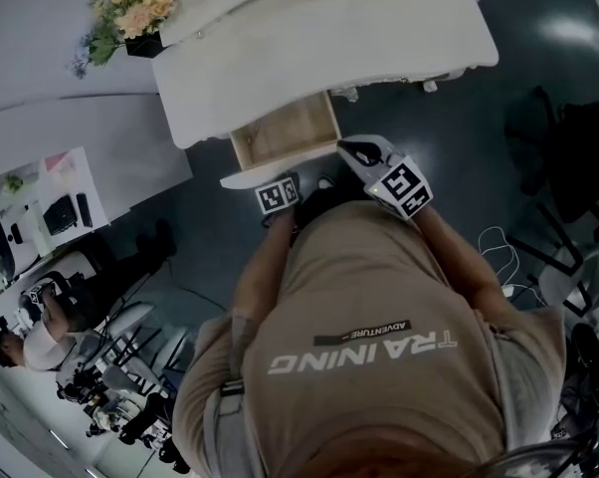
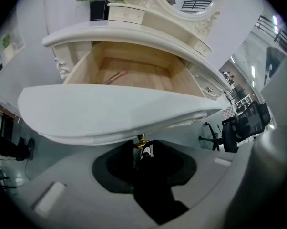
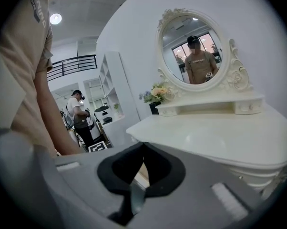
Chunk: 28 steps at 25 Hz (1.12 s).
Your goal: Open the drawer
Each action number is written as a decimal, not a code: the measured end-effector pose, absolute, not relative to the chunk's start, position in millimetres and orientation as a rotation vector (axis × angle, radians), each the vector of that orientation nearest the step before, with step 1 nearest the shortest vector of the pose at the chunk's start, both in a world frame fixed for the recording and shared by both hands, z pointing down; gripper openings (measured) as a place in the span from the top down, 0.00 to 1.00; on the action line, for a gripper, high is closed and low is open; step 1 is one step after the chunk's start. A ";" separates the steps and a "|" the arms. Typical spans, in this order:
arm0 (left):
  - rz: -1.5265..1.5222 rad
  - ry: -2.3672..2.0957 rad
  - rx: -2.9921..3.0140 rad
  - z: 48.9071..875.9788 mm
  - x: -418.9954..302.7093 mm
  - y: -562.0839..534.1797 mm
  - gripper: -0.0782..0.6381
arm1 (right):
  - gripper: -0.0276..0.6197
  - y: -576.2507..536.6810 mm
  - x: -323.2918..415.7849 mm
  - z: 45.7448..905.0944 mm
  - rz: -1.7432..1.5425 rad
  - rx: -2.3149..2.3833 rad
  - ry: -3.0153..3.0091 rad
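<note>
drawer (image 2: 115, 113), already pulled well out from the white dressing table (image 1: 319, 38), has its small gold knob (image 2: 140, 141) pinched by the left gripper (image 2: 144, 152), the right gripper (image 3: 143, 146) pressed together and empty; tugging further could slip the jaws off the tiny knob or unseat the drawer.

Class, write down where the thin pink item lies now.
In the left gripper view, the pink item lies on the wooden floor of the open drawer, left of centre; the left claw grips that drawer's knob.

A white dressing table (image 1: 309, 38) carries an oval mirror (image 3: 196, 51) and, seemingly directly on its top, a black flower pot (image 1: 143, 43).
</note>
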<state>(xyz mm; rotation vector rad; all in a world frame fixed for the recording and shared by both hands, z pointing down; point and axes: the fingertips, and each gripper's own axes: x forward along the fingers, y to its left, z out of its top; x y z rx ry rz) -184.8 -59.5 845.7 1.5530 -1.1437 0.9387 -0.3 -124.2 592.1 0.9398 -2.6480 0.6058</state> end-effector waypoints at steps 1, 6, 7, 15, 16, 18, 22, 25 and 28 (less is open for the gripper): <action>0.934 -1.140 1.562 845.2 -186.3 -57.2 0.70 | 0.95 -119.4 -5.4 592.6 0.610 0.931 -2.644; 0.893 -1.118 1.621 843.8 -194.5 -46.0 0.70 | 0.95 -97.7 -33.4 589.0 0.584 0.926 -2.614; 0.883 -1.115 1.637 843.2 -197.0 -44.4 0.71 | 0.95 -93.4 -39.7 587.7 0.576 0.932 -2.607; 0.809 -1.079 1.675 840.7 -213.5 -21.1 0.75 | 0.95 -49.9 -77.7 578.5 0.546 1.018 -2.516; 0.801 -1.076 1.686 839.4 -214.5 -20.3 0.76 | 0.95 -44.7 -79.9 579.5 0.549 1.033 -2.500; 0.808 -1.067 1.719 837.5 -216.8 -18.5 0.77 | 0.95 -35.3 -87.3 577.8 0.549 1.065 -2.487; 0.916 -1.044 1.828 838.0 -224.4 -13.7 0.80 | 0.95 -13.9 -102.8 573.6 0.538 1.108 -2.484; 0.991 -0.976 1.947 832.8 -215.9 -7.8 0.88 | 0.95 1.9 -105.7 574.9 0.545 1.099 -2.471; 1.059 -0.915 2.070 823.9 -201.2 3.5 0.88 | 0.95 5.3 -100.8 572.1 0.527 1.109 -2.482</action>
